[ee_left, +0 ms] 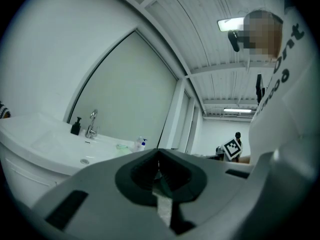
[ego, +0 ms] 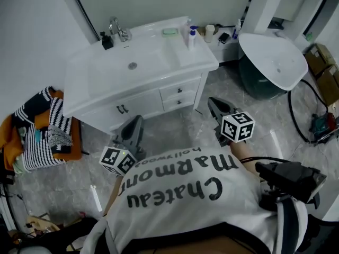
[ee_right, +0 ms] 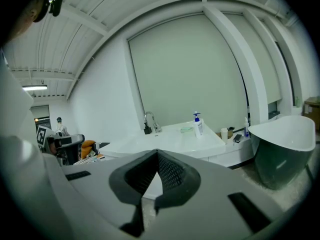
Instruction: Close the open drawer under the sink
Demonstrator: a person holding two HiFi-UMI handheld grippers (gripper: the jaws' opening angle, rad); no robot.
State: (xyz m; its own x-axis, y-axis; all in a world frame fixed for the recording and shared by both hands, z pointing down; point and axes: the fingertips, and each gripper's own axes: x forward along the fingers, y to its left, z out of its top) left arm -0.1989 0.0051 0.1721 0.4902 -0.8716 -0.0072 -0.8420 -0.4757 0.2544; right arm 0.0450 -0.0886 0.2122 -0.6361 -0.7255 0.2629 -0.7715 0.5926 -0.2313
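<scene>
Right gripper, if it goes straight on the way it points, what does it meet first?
Probably the drawers under the sink; the right gripper aims there, though depth is unclear.

There are one basin (ego: 114,67), one faucet (ego: 119,29), two pump bottles, a black bottle (ego: 106,40) and a blue-capped bottle (ego: 192,37), one green soap (ego: 170,32), one small cup (ego: 210,32), two small drawers, an upper drawer (ego: 180,90) and a lower drawer (ego: 178,102), and one bathtub (ego: 275,62).

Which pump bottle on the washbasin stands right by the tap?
The small black bottle, just left of the tap; the white blue-pump bottle stands at the right end.
</scene>
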